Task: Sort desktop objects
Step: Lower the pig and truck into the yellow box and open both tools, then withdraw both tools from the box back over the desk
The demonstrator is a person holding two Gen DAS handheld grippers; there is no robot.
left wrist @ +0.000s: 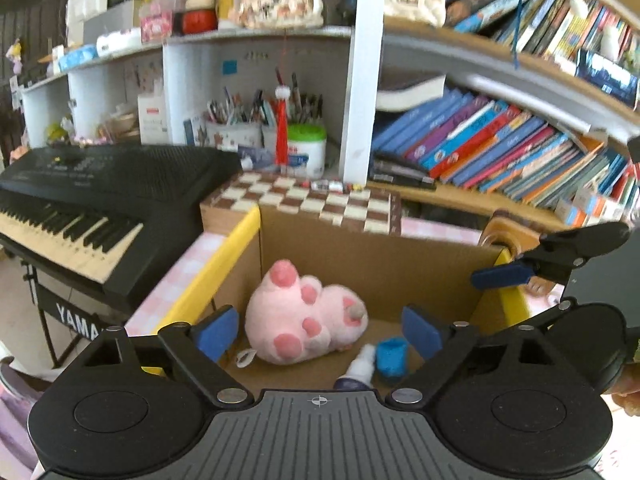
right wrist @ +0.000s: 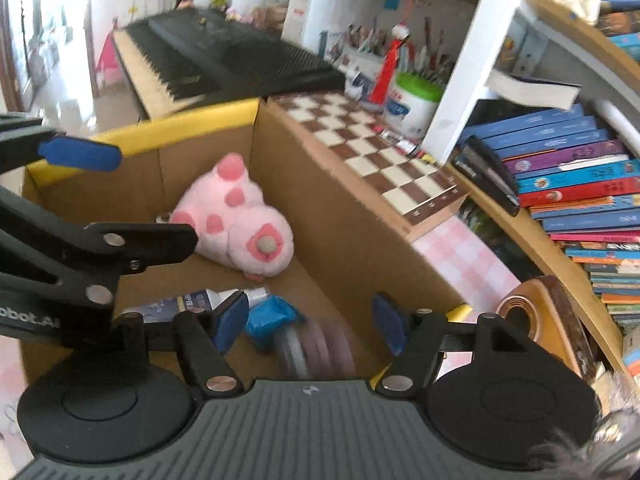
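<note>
Both your left gripper (left wrist: 318, 330) and right gripper (right wrist: 310, 324) hang with jaws apart and hold nothing. Inside the cardboard box (left wrist: 372, 258) already lie the pink plush (left wrist: 304, 320), spray bottle (left wrist: 360, 364) and blue cup (left wrist: 391, 356). Beside the box, the chessboard (left wrist: 308, 196) remains, perhaps still to sort.

A pink plush toy (left wrist: 304, 316) with darker pink spots is lying in a brown cardboard box (left wrist: 372, 256) edged in yellow. A blue cup (left wrist: 391, 356) is showing beside it. The chessboard (left wrist: 304, 196) is showing brown and cream checks, the keyboard (left wrist: 100, 200) black, the tablecloth (right wrist: 468, 256) pink-and-white checks.
</note>
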